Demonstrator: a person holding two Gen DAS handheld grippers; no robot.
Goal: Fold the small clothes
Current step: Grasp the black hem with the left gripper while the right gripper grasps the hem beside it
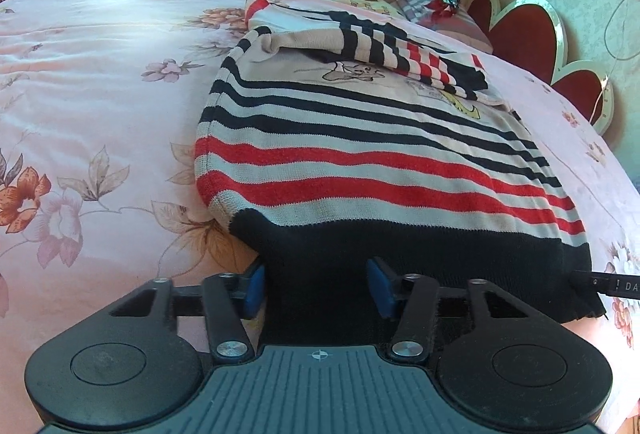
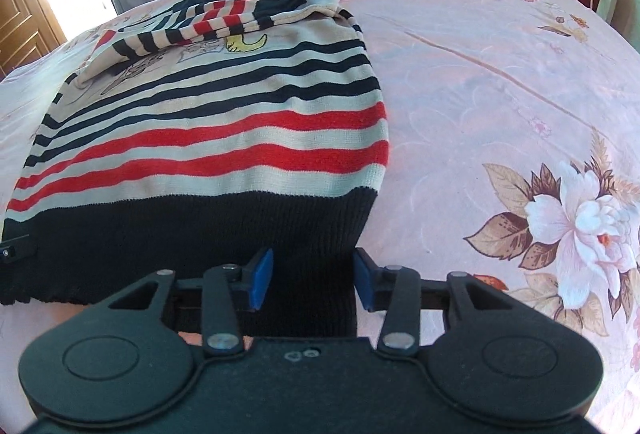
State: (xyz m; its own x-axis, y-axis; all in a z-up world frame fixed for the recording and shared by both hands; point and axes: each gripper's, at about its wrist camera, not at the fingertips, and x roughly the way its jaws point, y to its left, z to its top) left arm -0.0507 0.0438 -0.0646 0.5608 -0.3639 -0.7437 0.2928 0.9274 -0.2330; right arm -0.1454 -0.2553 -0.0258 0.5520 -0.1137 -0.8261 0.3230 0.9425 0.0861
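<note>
Two grippers, left (image 1: 316, 284) and right (image 2: 314, 280), each clenched on the black hem of the striped sweater (image 1: 360, 154) lying on the bed (image 1: 100, 94); I fear folded sleeves slipping, uneven lift skewing fold.

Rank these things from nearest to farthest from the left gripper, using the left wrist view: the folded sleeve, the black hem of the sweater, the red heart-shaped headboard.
1. Black hem: between the blue pads of the left gripper.
2. Folded sleeve: lying across the sweater's upper part.
3. Red heart-shaped headboard: beyond the bed, upper right.
</note>
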